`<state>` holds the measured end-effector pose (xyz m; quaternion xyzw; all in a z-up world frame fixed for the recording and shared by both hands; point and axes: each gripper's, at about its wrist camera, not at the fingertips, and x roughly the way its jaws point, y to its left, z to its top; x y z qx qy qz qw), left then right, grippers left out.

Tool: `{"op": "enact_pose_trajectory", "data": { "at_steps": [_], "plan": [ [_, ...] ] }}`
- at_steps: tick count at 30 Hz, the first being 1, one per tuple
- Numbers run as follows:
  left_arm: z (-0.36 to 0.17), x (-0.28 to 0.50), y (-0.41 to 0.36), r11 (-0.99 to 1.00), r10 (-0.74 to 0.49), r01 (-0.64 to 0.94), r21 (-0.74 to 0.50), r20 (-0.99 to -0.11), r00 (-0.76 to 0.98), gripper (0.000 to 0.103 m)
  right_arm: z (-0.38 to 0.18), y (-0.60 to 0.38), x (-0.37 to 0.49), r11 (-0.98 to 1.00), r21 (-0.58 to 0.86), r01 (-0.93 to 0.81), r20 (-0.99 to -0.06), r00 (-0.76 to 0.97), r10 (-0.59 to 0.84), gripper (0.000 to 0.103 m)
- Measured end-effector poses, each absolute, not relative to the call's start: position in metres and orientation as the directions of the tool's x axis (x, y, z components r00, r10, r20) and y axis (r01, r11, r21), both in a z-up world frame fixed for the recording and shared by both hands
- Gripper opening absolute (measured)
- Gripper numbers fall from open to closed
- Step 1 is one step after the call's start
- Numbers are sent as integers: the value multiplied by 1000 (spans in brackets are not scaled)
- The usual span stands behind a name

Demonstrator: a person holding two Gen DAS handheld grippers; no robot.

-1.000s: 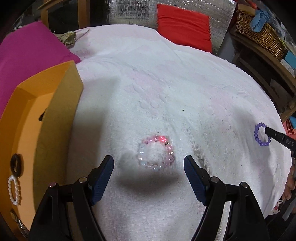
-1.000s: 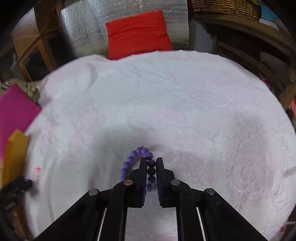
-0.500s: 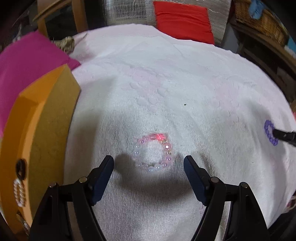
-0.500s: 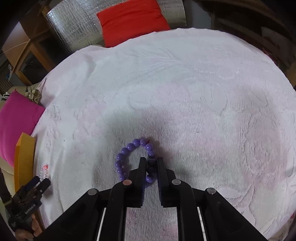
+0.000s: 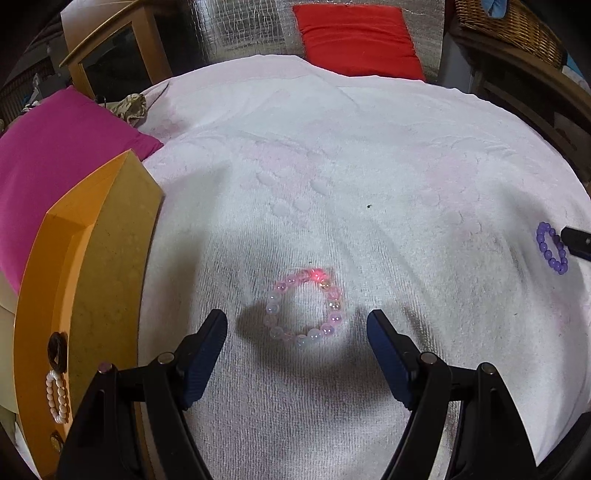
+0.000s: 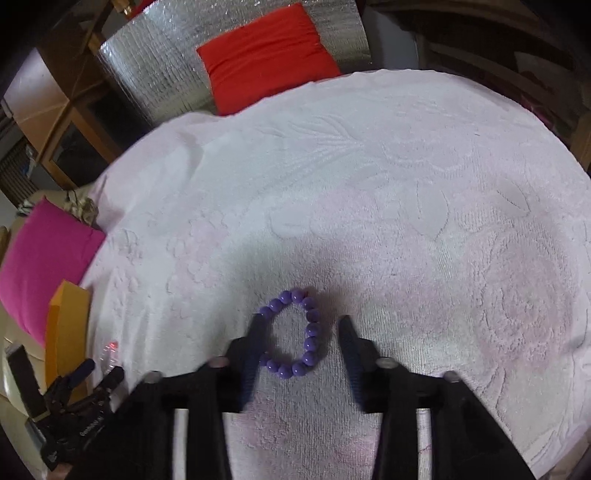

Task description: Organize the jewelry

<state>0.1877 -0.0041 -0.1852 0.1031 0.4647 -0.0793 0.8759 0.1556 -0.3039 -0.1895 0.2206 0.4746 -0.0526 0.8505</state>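
Both grippers spread wide — two bracelets flat on the white towel [image 5: 369,147].
Left gripper [image 5: 296,326] brackets the pink bracelet [image 5: 305,306] at lower centre, ready to pinch; right gripper [image 6: 302,326] straddles the purple bracelet [image 6: 291,334], released.

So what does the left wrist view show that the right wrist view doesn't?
Only the left wrist view shows inside the orange box, with a white pearl bracelet and a dark ring, and a wicker basket. Only the right wrist view shows the open right tongs around the purple bracelet. Both share the pink bracelet, white towel and red cushion.
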Motion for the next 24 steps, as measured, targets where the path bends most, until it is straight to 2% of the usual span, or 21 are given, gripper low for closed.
{"op": "enact_pose_trajectory", "data": {
  "at_steps": [11,24],
  "plan": [
    [-192,195,1,973,-60,220,71,-842,536,79,-197,-293,158,918,252,306,-852,519,61,37],
    [-194,198,6,975,-79,218,48,-839,539,80,-198,-289,156,929,230,290,-849,527,46,37]
  ]
}}
